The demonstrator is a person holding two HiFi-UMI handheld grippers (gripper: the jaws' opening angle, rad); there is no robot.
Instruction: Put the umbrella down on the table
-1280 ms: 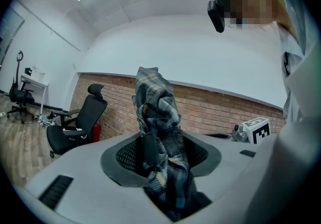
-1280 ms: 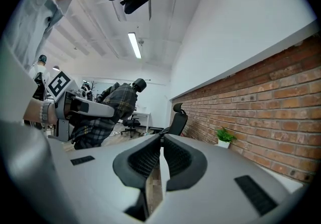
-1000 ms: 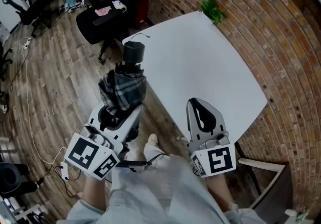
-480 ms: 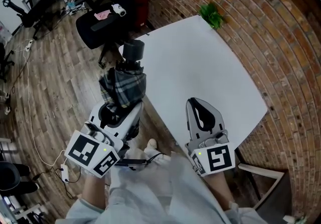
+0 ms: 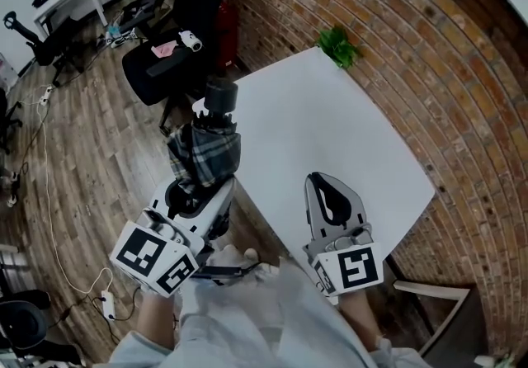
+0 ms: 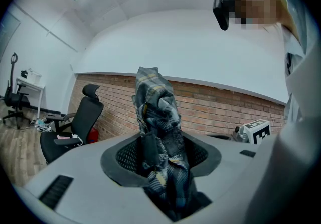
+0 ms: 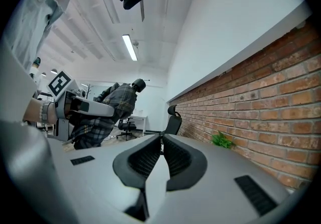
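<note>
A folded plaid umbrella (image 5: 205, 152) with a black handle (image 5: 220, 96) sticks out level from my left gripper (image 5: 200, 185), which is shut on its fabric. The handle end hangs over the left edge of the white table (image 5: 330, 110). In the left gripper view the bunched cloth (image 6: 159, 132) fills the gap between the jaws. My right gripper (image 5: 318, 182) is held over the table's near edge, jaws shut with nothing between them (image 7: 161, 138). The right gripper view also shows the umbrella (image 7: 108, 107) and the left gripper (image 7: 80, 106) off to the left.
A small green plant (image 5: 338, 44) sits at the table's far corner against the brick wall (image 5: 429, 53). A black office chair (image 5: 169, 57) stands on the wood floor left of the table, with desks and cables beyond it. A second chair (image 5: 429, 276) is at the lower right.
Both grippers have eased a little forward toward the table, carrying the umbrella along. The grip on the umbrella is unchanged and the right jaws stay shut.
</note>
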